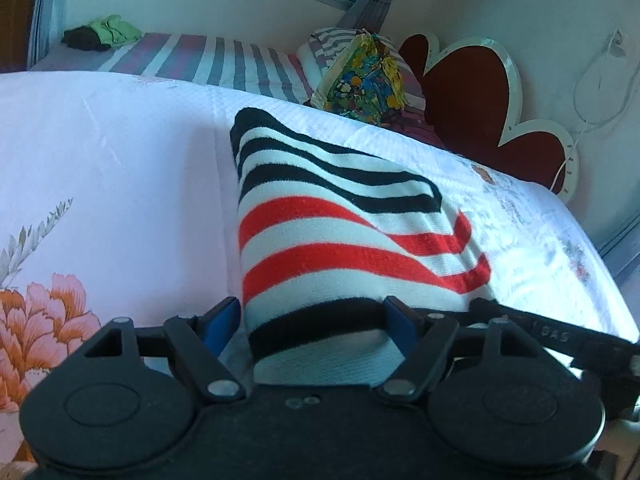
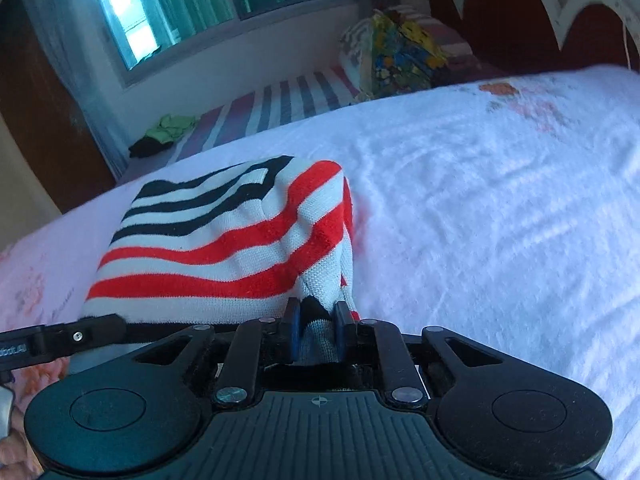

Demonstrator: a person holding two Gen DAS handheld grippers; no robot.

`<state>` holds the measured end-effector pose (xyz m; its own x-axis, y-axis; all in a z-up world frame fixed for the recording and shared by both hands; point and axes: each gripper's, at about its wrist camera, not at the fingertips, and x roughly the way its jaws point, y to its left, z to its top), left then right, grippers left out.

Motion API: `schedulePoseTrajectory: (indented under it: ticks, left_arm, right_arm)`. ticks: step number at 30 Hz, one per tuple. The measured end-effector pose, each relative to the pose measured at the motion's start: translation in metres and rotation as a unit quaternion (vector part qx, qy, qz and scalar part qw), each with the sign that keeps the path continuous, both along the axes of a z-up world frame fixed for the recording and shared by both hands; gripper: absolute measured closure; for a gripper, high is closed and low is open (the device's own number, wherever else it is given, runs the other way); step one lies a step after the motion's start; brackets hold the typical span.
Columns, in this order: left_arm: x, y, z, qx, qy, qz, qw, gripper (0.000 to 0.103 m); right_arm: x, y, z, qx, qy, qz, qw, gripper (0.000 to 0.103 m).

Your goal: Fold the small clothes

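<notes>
- Jaws of the right gripper (image 2: 316,330) are standing nearly together, and we are seeing them pinching a bunched corner of the striped garment (image 2: 224,240) between the blue pads (image 2: 295,332).
- On the left gripper (image 1: 314,320) the jaws are standing wide apart; the garment's near edge is lying between its fingers (image 1: 224,320), and we are not finding either blue pad pressing the cloth.
- We are noting the striped garment (image 1: 340,232) lying folded on the white bedspread (image 1: 120,140), with black and white bands at its far end and red and white bands nearer the grippers.
- From the right wrist view, the garment is rising from the bedspread (image 2: 480,220) toward the pinched corner, and the cloth there is puckering.
- Both grippers are sitting at the garment's near edge, the left one's black arm showing at the left edge of the right wrist view.
- We are recording a printed flower (image 1: 44,320) on the bedspread near the left gripper.
- Beyond the bedspread we are seeing a striped sheet (image 1: 224,56), a multicoloured bag (image 1: 364,80), a green and dark heap of cloth (image 1: 104,34) and a scalloped red headboard (image 1: 476,88).
</notes>
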<state>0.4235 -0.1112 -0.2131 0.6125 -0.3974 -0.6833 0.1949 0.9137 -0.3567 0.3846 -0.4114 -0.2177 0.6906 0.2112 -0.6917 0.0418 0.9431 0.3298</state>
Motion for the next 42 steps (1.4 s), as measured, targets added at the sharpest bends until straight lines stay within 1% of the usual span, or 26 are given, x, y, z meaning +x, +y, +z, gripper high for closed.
schedulePoseTrajectory:
  ticks: [1, 2, 3, 6, 8, 10, 14, 15, 17, 19, 20, 21, 22, 24, 28, 29, 31, 34, 36, 39, 42]
  left_arm:
    - [0.000, 0.003, 0.004, 0.000, 0.000, 0.001, 1.0000, 0.027]
    - [-0.001, 0.006, 0.007, -0.001, -0.001, 0.004, 1.0000, 0.029]
    - [-0.001, 0.009, 0.011, -0.005, -0.004, 0.007, 1.0000, 0.030]
    - [0.008, 0.013, 0.020, -0.011, -0.012, 0.015, 0.9997, 0.030]
    - [0.019, 0.009, 0.021, -0.007, -0.010, 0.021, 0.9997, 0.031]
    - [0.030, 0.006, 0.019, -0.004, -0.009, 0.028, 0.9996, 0.034]
    - [0.049, -0.001, 0.014, 0.009, -0.007, 0.030, 0.9995, 0.036]
    - [0.053, -0.003, 0.011, 0.016, -0.007, 0.029, 0.9994, 0.034]
    - [0.059, -0.002, 0.003, 0.022, -0.003, 0.030, 0.9993, 0.032]
    - [0.063, 0.000, -0.005, 0.021, 0.000, 0.033, 0.9992, 0.030]
    - [0.062, 0.001, -0.010, 0.021, -0.001, 0.034, 0.9992, 0.028]
    - [0.061, 0.002, -0.013, 0.020, -0.004, 0.036, 0.9992, 0.027]
    - [0.060, 0.002, -0.015, 0.017, -0.006, 0.037, 0.9991, 0.026]
    - [0.061, 0.003, -0.016, 0.013, -0.004, 0.039, 0.9991, 0.025]
    - [0.064, 0.003, -0.004, 0.018, 0.001, 0.034, 0.9993, 0.028]
    - [0.065, 0.002, 0.000, 0.021, -0.005, 0.033, 0.9992, 0.030]
    - [0.069, -0.002, 0.005, 0.025, -0.012, 0.031, 0.9991, 0.030]
    - [0.080, -0.009, 0.011, 0.028, -0.015, 0.028, 0.9991, 0.030]
    - [0.088, -0.017, 0.012, 0.041, -0.020, 0.024, 0.9987, 0.030]
    - [0.103, -0.025, 0.004, 0.062, -0.014, 0.025, 0.9977, 0.031]
    - [0.116, -0.025, -0.008, 0.075, 0.002, 0.035, 0.9966, 0.029]
  right_arm:
    - [0.000, -0.002, 0.001, 0.002, 0.004, -0.003, 1.000, 0.080]
    - [0.000, -0.003, 0.005, -0.004, 0.007, -0.010, 1.000, 0.066]
    - [0.000, -0.004, 0.011, -0.008, 0.006, -0.016, 1.000, 0.062]
    - [0.002, -0.006, 0.033, -0.003, -0.024, -0.009, 1.000, 0.062]
    - [0.015, -0.002, 0.040, -0.010, -0.029, -0.002, 1.000, 0.062]
    - [0.031, 0.004, 0.041, -0.015, -0.028, 0.007, 0.999, 0.062]
    - [0.059, 0.019, 0.038, -0.033, -0.038, 0.020, 0.999, 0.062]
    - [0.066, 0.023, 0.037, -0.042, -0.042, 0.023, 0.998, 0.062]
    - [0.078, 0.028, 0.032, -0.045, -0.044, 0.030, 0.998, 0.062]
    - [0.088, 0.032, 0.022, -0.061, -0.045, 0.037, 0.996, 0.062]
    - [0.093, 0.033, 0.013, -0.074, -0.037, 0.037, 0.996, 0.062]
    - [0.096, 0.030, 0.002, -0.073, -0.028, 0.034, 0.996, 0.062]
    - [0.097, 0.023, -0.003, -0.060, -0.032, 0.021, 0.997, 0.062]
    - [0.099, 0.015, -0.004, -0.048, -0.029, 0.016, 0.998, 0.062]
    - [0.099, 0.015, 0.003, -0.061, -0.031, 0.028, 0.997, 0.062]
    - [0.099, 0.017, 0.006, -0.064, -0.035, 0.030, 0.997, 0.062]
    - [0.098, 0.020, 0.014, -0.060, -0.053, 0.034, 0.996, 0.062]
    - [0.103, 0.029, 0.023, -0.069, -0.069, 0.043, 0.994, 0.062]
    - [0.110, 0.034, 0.025, -0.074, -0.075, 0.048, 0.993, 0.062]
    - [0.121, 0.038, 0.017, -0.083, -0.067, 0.046, 0.993, 0.062]
    - [0.131, 0.038, -0.004, -0.104, -0.045, 0.044, 0.993, 0.062]
